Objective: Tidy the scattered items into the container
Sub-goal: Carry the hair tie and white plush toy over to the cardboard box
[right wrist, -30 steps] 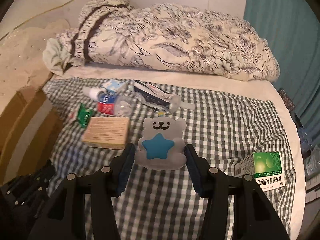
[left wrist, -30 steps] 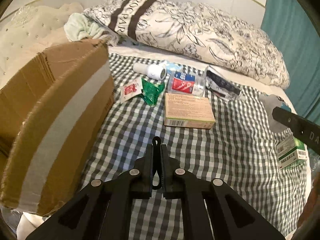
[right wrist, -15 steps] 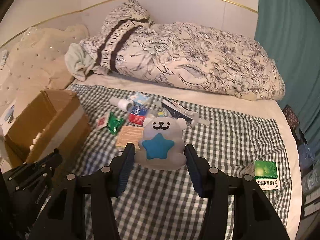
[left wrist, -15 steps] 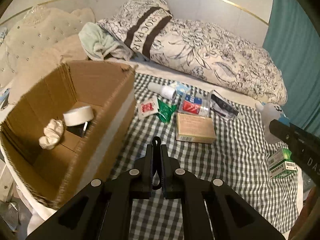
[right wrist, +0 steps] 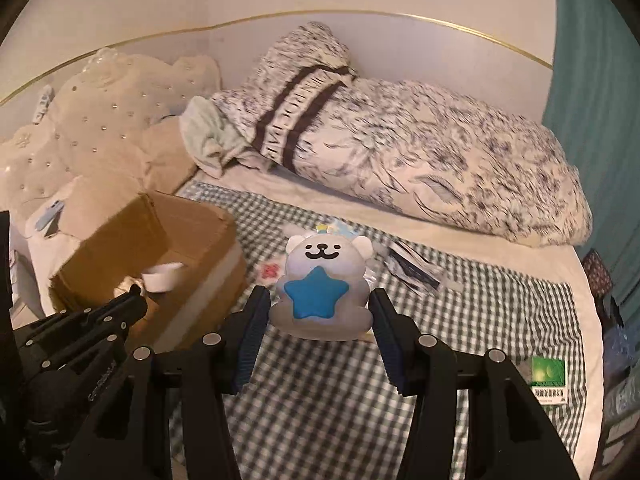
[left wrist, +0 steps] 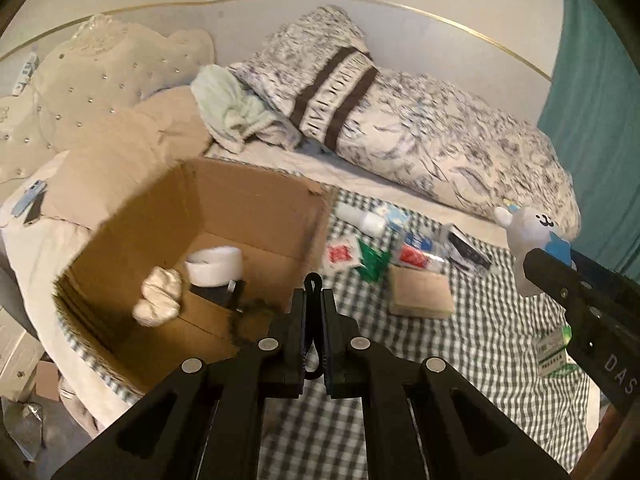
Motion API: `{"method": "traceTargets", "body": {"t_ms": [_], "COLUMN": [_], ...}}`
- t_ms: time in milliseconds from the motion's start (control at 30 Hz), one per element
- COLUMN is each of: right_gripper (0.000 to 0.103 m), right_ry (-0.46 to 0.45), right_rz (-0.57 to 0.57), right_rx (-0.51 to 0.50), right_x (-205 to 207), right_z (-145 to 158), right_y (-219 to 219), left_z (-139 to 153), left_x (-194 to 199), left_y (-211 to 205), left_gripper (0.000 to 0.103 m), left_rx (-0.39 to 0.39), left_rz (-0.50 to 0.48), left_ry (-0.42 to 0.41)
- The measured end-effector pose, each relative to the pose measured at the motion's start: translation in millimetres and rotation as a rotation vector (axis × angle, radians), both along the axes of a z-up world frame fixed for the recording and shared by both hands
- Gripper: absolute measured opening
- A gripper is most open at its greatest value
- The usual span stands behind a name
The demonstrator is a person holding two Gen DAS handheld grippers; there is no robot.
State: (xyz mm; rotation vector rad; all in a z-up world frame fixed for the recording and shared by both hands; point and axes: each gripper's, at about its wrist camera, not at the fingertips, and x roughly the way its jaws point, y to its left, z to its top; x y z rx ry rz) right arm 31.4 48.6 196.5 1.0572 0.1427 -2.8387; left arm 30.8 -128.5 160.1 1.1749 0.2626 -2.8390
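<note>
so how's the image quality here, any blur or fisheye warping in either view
Left wrist view: the cardboard box rim and the white roll inside are smeared by motion blur, while the shut left tongs stay sharp. Right wrist view: the quilt looks streaky, the bear toy in the right tongs is crisp. Both views are dim, and the gold trim bows from the fisheye.

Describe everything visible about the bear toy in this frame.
The bear toy is pale grey and soft-looking, with rounded ears, a black smiling face, a blue star on its belly and a small pale crown on top. It sits upright, facing the right wrist camera, held off the checked bedcover between the right tool's blue pads, which press on its lower sides.
</note>
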Motion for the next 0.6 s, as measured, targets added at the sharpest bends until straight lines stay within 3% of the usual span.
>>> {"method": "traceTargets", "body": {"t_ms": [300,600], "right_gripper": [0.051,0.051], "right_ry": [0.007,-0.030], "right_rz": [0.100,0.199], "right_rx": [-0.008,-0.007], "right_x": [-10,-29], "right_z": [9,-8], "right_y": [-63,-119], "left_z": [2,-14], "left_x": [-6,-18], "left_y": [-51,-95], "left_gripper": [0.006,0.006], "left_rx": [0.002,0.021], "left_rz": [0.079,0.160], "left_ry": [-0.009,-0.035]}}
